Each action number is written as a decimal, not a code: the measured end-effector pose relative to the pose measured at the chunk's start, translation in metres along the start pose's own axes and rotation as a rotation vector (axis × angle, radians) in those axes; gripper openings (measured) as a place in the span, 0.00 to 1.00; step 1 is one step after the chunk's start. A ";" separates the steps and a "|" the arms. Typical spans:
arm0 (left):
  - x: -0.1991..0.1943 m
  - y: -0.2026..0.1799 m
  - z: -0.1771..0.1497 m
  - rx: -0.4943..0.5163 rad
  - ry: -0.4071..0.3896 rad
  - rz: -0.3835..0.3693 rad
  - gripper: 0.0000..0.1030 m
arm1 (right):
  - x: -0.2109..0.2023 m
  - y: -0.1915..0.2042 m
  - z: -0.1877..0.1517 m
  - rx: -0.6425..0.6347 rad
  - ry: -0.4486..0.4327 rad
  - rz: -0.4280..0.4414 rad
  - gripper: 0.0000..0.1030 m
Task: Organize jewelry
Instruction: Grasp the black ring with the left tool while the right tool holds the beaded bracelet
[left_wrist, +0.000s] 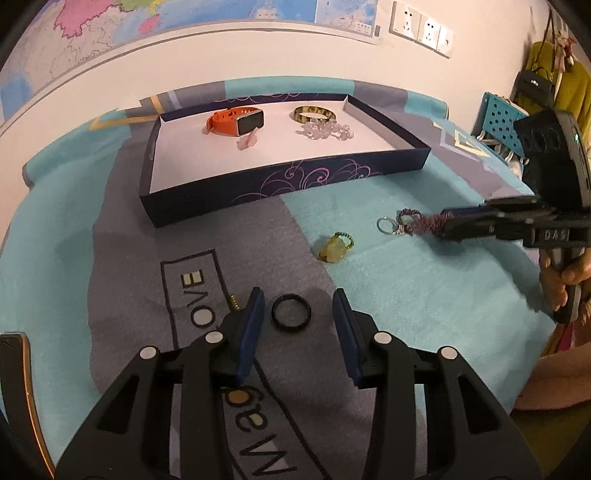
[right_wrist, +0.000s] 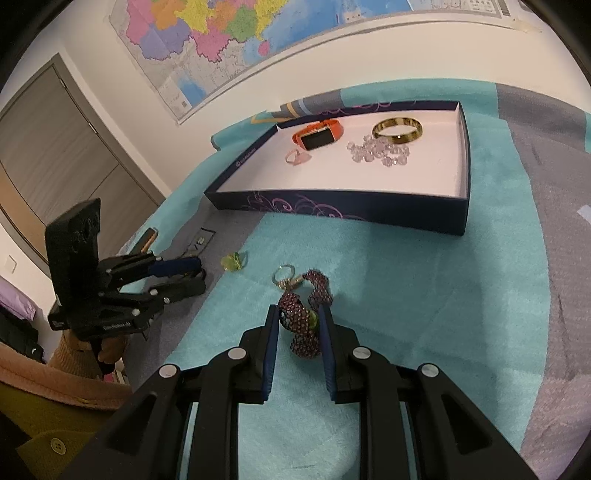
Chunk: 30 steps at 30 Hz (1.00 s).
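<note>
Straddling the small, stiff black ring (left_wrist: 291, 309), the left gripper (left_wrist: 298, 308) stands spread; the right gripper (right_wrist: 298, 325) seemingly pinches the limp beaded keychain (right_wrist: 301, 325) mid-length.

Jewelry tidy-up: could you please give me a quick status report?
Left gripper open around black ring, not gripping. Right gripper shut on purple beaded keychain. Green ring loose on cloth. Path to box clear.

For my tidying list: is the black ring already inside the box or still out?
Out. The black ring lies flat on the cloth between the left gripper fingers, before the box.
</note>
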<state>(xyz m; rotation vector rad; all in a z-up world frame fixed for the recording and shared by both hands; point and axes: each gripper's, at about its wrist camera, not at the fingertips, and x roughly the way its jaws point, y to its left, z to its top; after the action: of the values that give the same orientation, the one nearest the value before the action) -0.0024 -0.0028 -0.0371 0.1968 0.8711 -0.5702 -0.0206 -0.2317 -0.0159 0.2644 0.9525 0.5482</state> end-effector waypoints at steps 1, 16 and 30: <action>0.000 -0.001 0.000 0.005 0.003 0.004 0.35 | -0.001 0.001 0.001 -0.005 -0.007 0.003 0.19; -0.016 -0.002 0.020 -0.013 -0.062 -0.034 0.22 | -0.024 0.015 0.035 -0.057 -0.102 0.008 0.19; -0.023 -0.003 0.060 0.034 -0.135 -0.030 0.22 | -0.036 0.024 0.068 -0.109 -0.159 -0.013 0.19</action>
<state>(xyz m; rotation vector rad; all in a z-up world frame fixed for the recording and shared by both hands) 0.0242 -0.0192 0.0192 0.1743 0.7351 -0.6199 0.0113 -0.2294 0.0579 0.2009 0.7672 0.5566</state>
